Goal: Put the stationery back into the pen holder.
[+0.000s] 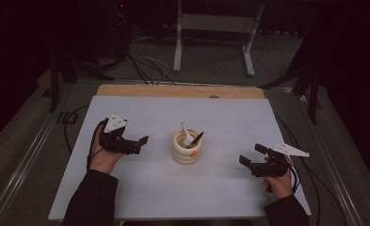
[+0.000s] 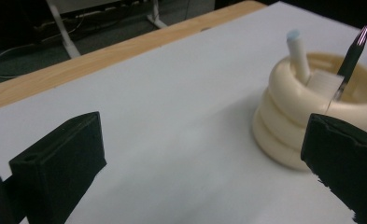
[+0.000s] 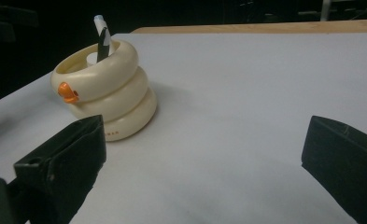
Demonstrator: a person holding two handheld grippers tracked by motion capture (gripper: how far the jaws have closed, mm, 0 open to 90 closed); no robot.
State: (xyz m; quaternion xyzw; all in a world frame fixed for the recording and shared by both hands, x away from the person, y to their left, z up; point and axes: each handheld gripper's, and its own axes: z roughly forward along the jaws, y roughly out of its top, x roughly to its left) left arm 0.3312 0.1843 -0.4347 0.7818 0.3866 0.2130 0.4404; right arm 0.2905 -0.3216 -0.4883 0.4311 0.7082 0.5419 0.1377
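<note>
High view: cream ringed pen holder point(image 1: 187, 149) mid-table, white marker point(image 1: 186, 133) and dark pen point(image 1: 196, 138) standing inside; left gripper point(image 1: 138, 143) and right gripper point(image 1: 251, 158) flanking, empty.
Left gripper view: jaws wide, holder ahead-right.
Right gripper view: jaws wide, nothing grasped; apparently stowing done or removal not begun.

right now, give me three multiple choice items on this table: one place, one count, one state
1. Where is the cream ringed pen holder?
A. between the two hand-held grippers
B. at the wooden edge
C. on the floor

2. How many things stand in it?
A. none
B. two
C. five

3. How are the left hand-held gripper and the right hand-held gripper?
A. both shut
B. both open
C. one holding a pen

Answers: 1 A, mid-table between them; 2 B, a white marker and a dark pen; 3 B, jaws apart around nothing.
</note>
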